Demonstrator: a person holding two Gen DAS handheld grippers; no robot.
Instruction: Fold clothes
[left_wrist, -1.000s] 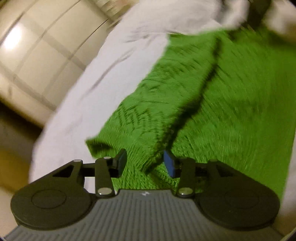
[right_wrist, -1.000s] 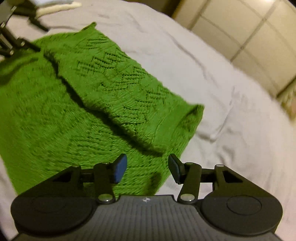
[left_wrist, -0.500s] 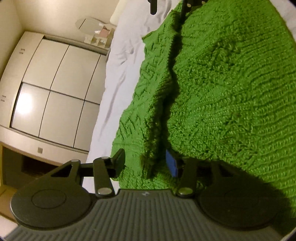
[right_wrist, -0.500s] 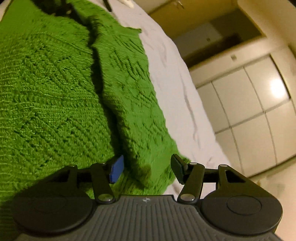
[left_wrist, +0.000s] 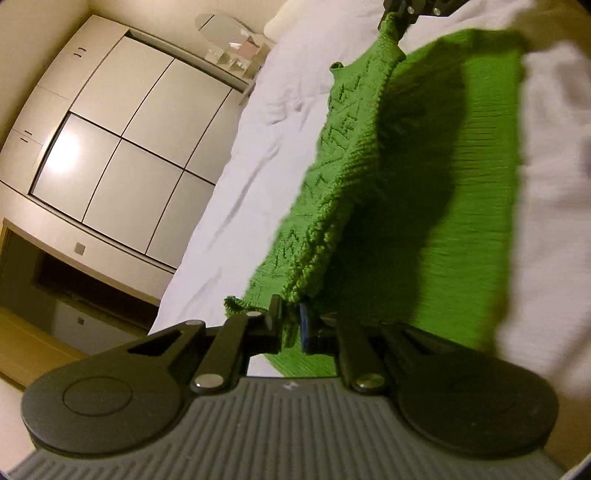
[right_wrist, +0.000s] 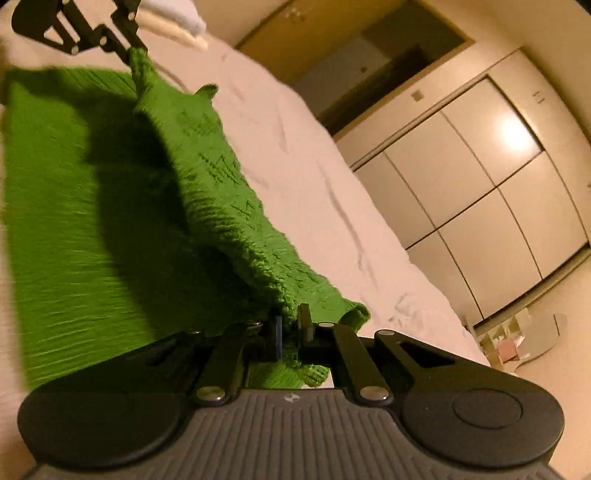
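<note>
A green knitted sweater (left_wrist: 461, 192) lies on a bed with a white sheet (left_wrist: 258, 155). My left gripper (left_wrist: 291, 317) is shut on one end of the sweater's folded edge and lifts it off the bed. My right gripper (right_wrist: 290, 325) is shut on the other end of the same edge of the sweater (right_wrist: 74, 206). The raised edge stretches taut between the two grippers. Each gripper shows in the other's view at the far end of the edge, the right one (left_wrist: 406, 9) and the left one (right_wrist: 125, 42). The flat part of the sweater lies in shadow beneath.
White wardrobe doors (left_wrist: 122, 147) stand beside the bed, also in the right wrist view (right_wrist: 491, 199). A small round side table (left_wrist: 229, 40) with small items stands near the bed's corner. A white pillow or folded cloth (right_wrist: 173, 22) lies at the head end. The white sheet (right_wrist: 321, 184) spreads beside the sweater.
Both grippers have closed on the sweater's edge, which they straddled open half a second ago. The edge has risen off the bed and pulled taut between them.
</note>
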